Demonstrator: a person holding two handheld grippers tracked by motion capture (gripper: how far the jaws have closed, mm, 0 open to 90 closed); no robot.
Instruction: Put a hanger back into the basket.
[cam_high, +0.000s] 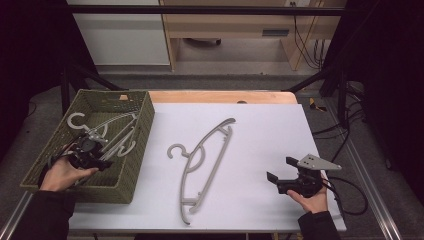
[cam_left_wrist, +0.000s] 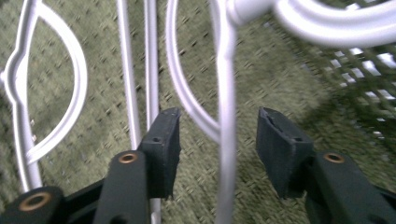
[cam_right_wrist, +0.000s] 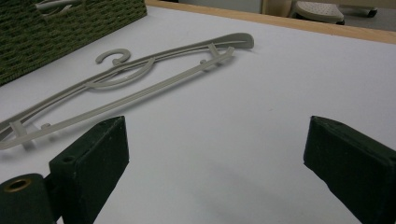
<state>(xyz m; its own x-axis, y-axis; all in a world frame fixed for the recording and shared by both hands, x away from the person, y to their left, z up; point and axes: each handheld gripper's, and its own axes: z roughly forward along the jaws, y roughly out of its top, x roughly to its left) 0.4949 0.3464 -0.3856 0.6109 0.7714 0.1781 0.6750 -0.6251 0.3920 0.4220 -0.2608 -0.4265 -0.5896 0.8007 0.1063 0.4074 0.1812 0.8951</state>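
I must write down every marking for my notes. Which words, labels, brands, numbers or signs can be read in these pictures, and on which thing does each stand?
There is no readable text in any view.
Woven olive-green basket: no label visible.
Grey plastic clothes hanger on the white table: no brand or number visible.
Grey plastic hangers in the basket: no marking visible.
Dark plate on the wooden furniture at the back: too small to read.

Hanger hook (cam_left_wrist: 327, 21) blurred above left gripper (cam_left_wrist: 218, 135), cut by top edge; hanger bar (cam_left_wrist: 225, 140) between jaws runs off bottom edge.
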